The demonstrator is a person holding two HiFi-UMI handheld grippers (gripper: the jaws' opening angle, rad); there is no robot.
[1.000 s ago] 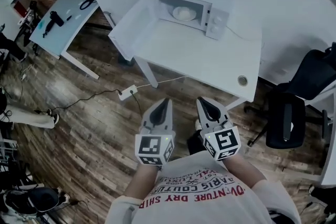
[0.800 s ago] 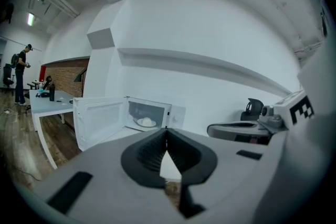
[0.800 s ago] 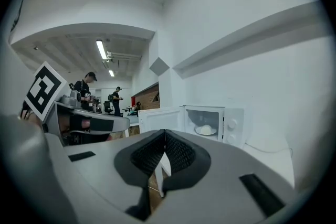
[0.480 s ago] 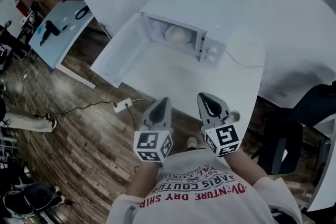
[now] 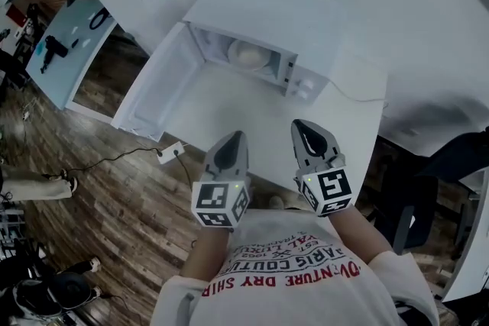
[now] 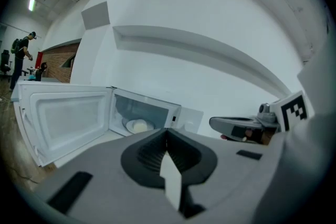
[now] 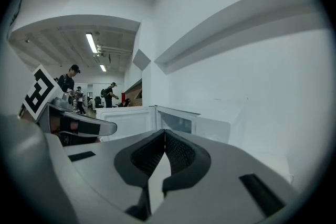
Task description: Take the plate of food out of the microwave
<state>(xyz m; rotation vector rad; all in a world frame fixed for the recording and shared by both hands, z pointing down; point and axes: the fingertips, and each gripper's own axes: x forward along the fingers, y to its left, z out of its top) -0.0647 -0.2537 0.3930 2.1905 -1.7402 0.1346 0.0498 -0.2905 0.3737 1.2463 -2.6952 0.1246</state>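
Note:
A white microwave (image 5: 267, 19) stands at the back of a white table (image 5: 252, 114), its door (image 5: 153, 91) swung wide to the left. Inside it sits a white plate of pale food (image 5: 248, 55), also seen in the left gripper view as the plate (image 6: 137, 126). My left gripper (image 5: 234, 140) and right gripper (image 5: 304, 126) hover side by side at the table's near edge, well short of the microwave. Both are shut with nothing between the jaws. In the right gripper view the microwave (image 7: 181, 123) shows past the shut right gripper (image 7: 165, 136).
A power strip with its cable (image 5: 170, 153) lies on the wooden floor left of the table. A second table (image 5: 65, 50) with tools stands at the far left. A dark office chair (image 5: 412, 210) is at the right. People stand far off in the room.
The person has stepped closer to the table. Both grippers now hang over its near edge, and the microwave looms larger. The jaws stayed shut.

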